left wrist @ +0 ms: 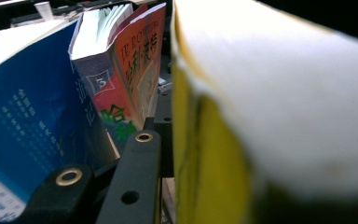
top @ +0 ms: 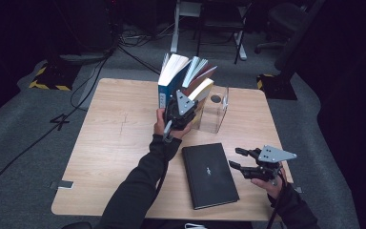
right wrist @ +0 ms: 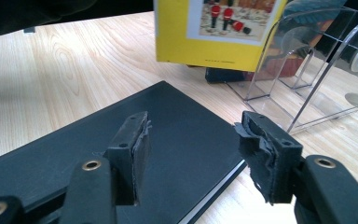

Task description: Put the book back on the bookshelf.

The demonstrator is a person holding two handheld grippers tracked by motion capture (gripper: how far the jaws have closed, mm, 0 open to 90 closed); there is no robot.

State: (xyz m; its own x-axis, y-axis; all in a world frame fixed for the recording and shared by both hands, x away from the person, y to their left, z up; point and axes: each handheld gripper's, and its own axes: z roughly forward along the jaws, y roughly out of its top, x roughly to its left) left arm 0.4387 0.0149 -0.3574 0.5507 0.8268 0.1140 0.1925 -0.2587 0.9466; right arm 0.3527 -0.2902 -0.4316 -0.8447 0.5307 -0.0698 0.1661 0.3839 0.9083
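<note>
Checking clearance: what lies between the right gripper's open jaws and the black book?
Nothing; in the right gripper view the right gripper hovers just above the black book.

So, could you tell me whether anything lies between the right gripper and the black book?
Nothing visible does: the right gripper is open just off the black book, with bare table between.
</note>
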